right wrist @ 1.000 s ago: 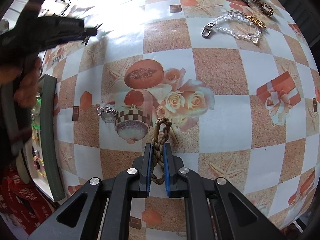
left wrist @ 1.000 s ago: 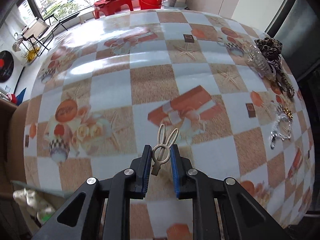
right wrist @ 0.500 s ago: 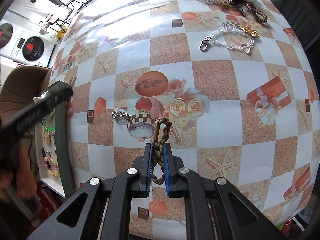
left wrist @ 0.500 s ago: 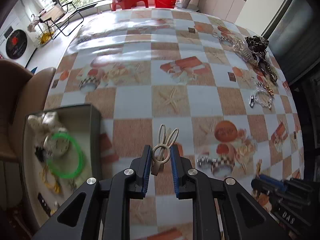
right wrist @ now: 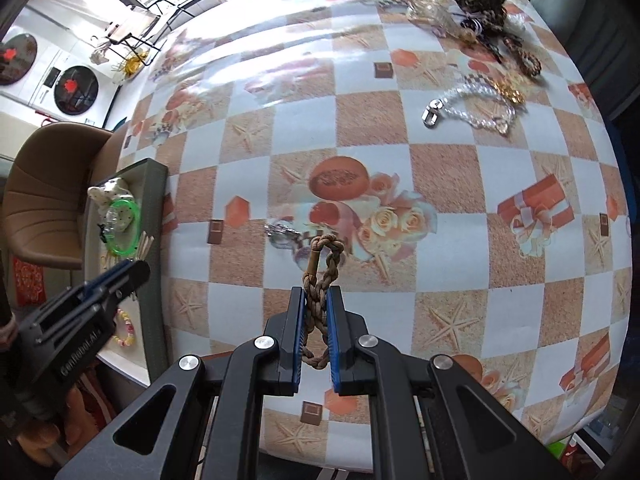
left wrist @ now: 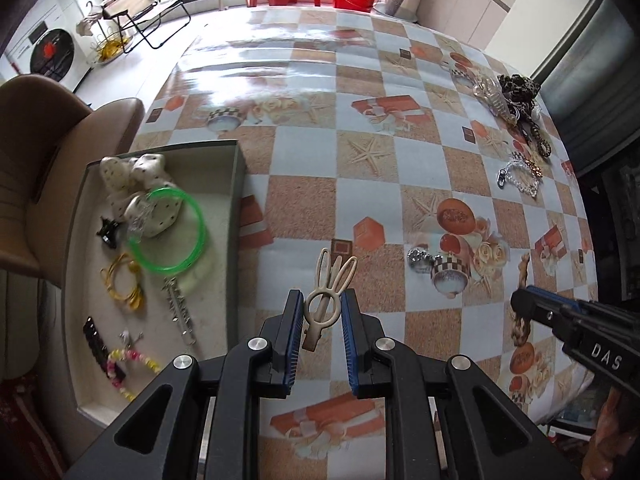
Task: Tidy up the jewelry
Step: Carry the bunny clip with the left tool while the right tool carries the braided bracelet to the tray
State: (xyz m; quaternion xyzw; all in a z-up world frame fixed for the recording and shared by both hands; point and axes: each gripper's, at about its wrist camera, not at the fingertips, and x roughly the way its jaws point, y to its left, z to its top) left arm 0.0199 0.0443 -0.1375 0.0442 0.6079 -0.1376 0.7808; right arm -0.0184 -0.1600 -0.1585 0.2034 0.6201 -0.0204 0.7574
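Left gripper (left wrist: pixel 320 312) jaws clamped on beige rabbit-ear-shaped plastic hair clip (left wrist: pixel 329 294), ears pointing away from camera, held above tabletop (left wrist: pixel 308 160) just right of grey-walled open tray (left wrist: pixel 234 216). Right gripper (right wrist: pixel 316 312) jaws clamped on brown braided cord bracelet (right wrist: pixel 320 276), loop end sticking out past the tips, clear of the checkered orange-and-white oilcloth. In tray: translucent green plastic bangle (left wrist: pixel 170 232) resting partly on cream polka-dot fabric bow (left wrist: pixel 136 184), small black claw clip (left wrist: pixel 107 232), yellow thin elastic loops (left wrist: pixel 122 280), silver bar hair clip (left wrist: pixel 180 308), black beaded strip (left wrist: pixel 102 352), pink-and-yellow beaded bracelet (left wrist: pixel 134 360). Still loose on tabletop: small silver crumpled-looking piece (right wrist: pixel 282 234), near right gripper tips; clear crystal bead bracelet with metal clasp (right wrist: pixel 472 108) further off; leopard-print fabric scrunchie (right wrist: pixel 480 0) in a pile of tangled items at far corner, details of pile unreadable. Tan leather chair (left wrist: pixel 60 152) beside tray edge. Right gripper visible at lower right of left wrist view, bracelet hanging from it.
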